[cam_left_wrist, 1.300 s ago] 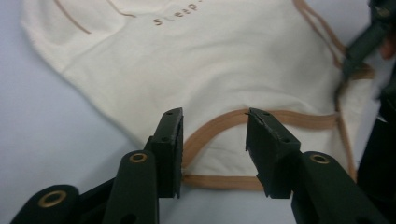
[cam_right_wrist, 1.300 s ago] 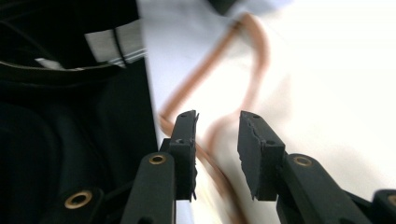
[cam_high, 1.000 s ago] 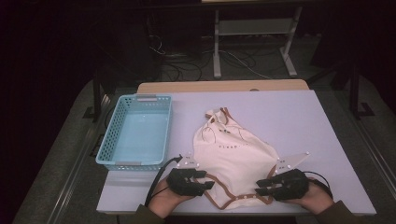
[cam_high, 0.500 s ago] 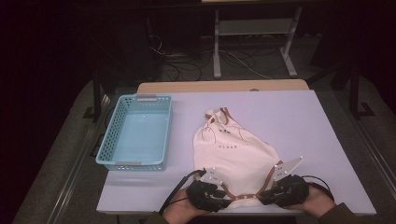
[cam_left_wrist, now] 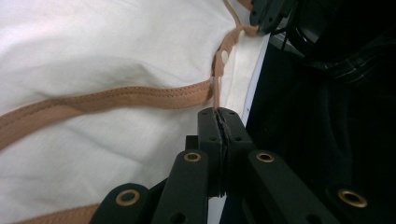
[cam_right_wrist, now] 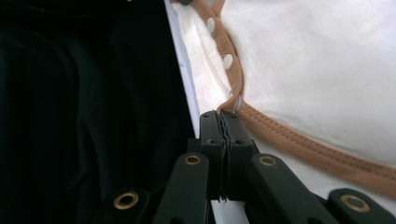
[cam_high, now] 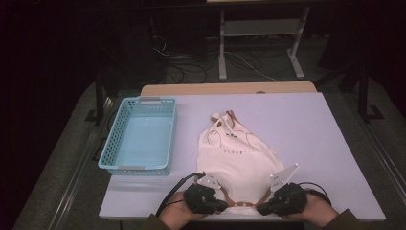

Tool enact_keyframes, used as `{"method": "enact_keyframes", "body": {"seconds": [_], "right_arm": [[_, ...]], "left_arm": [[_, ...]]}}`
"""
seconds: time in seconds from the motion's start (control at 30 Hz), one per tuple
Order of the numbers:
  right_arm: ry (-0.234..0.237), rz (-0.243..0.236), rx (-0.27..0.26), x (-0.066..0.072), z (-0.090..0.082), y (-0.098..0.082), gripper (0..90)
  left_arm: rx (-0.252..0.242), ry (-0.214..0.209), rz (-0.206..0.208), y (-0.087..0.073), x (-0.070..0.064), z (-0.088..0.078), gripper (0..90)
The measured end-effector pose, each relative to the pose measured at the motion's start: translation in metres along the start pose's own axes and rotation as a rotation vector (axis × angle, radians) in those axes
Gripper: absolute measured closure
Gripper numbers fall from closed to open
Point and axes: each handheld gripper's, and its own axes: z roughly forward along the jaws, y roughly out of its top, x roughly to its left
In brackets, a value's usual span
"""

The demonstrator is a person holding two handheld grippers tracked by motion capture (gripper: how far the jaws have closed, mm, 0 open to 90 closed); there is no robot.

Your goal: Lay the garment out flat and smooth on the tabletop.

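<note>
Pinching the brown trim (cam_left_wrist: 140, 95), both grippers, held cloth seemingly hidden.

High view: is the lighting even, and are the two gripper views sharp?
High view: table lit, surroundings dark. Left gripper view: jaws soft, brown trim on the cream garment sharp. Right gripper view: garment glares white, left half black.

A lab-like recording room: a plain pale worktop (cam_high: 306, 124) stands alone in a dark space, loose cables (cam_high: 191, 67) trail over the grey floor (cam_high: 62, 163) beyond its far edge, and a metal stand (cam_high: 261, 43) rises behind
</note>
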Motion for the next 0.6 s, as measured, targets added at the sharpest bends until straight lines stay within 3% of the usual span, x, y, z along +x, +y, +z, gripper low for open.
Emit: {"method": "enact_keyframes", "body": {"seconds": [0.2,0.6], "right_arm": [[0.021,-0.022,0.012,0.007,0.005,0.002,87.2],[0.080,-0.052,0.035,0.026,0.008,-0.005,87.1]], "left_arm": [[0.029,-0.018,0.025,-0.005,-0.009,0.000,88.0],[0.062,-0.051,0.019,-0.020,-0.027,0.001,87.7]]}}
